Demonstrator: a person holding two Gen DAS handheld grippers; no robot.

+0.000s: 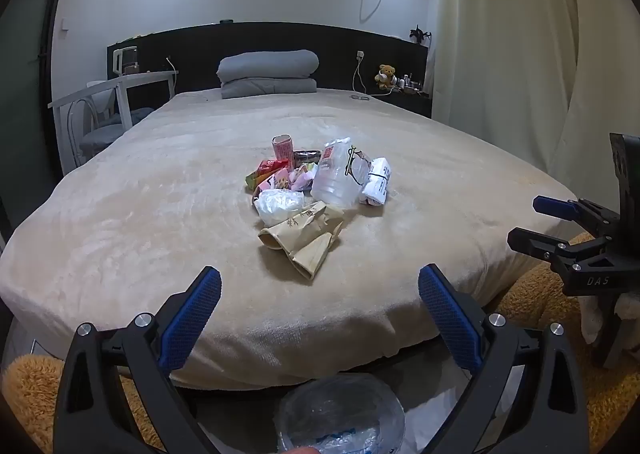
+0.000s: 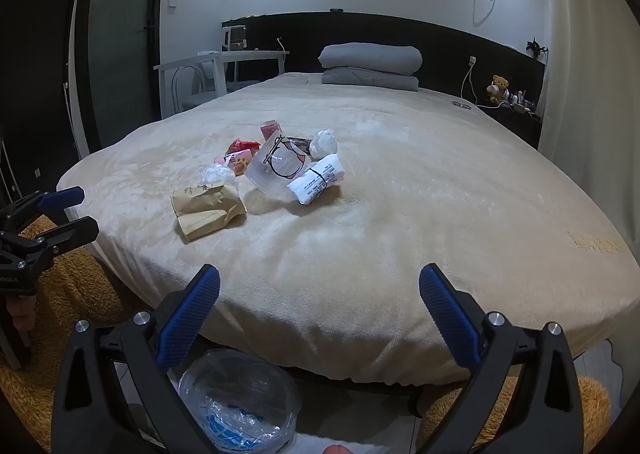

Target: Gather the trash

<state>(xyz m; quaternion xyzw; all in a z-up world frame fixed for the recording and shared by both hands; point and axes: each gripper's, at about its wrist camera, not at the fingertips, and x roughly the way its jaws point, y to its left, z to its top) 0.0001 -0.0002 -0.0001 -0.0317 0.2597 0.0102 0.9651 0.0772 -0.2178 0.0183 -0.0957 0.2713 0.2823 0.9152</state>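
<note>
Both grippers, left gripper (image 1: 320, 308) and right gripper (image 2: 320, 308), are hanging wide open and empty. The brown paper bag (image 1: 306, 240) is lying nearest, straight ahead of the left one, its long axis running near-to-far. The lined bin (image 1: 340, 414) is waiting below.

black tongs (image 1: 320, 294), blue textured pads (image 1: 192, 318), silver screws, faint "DAS" lettering perhaps
</note>
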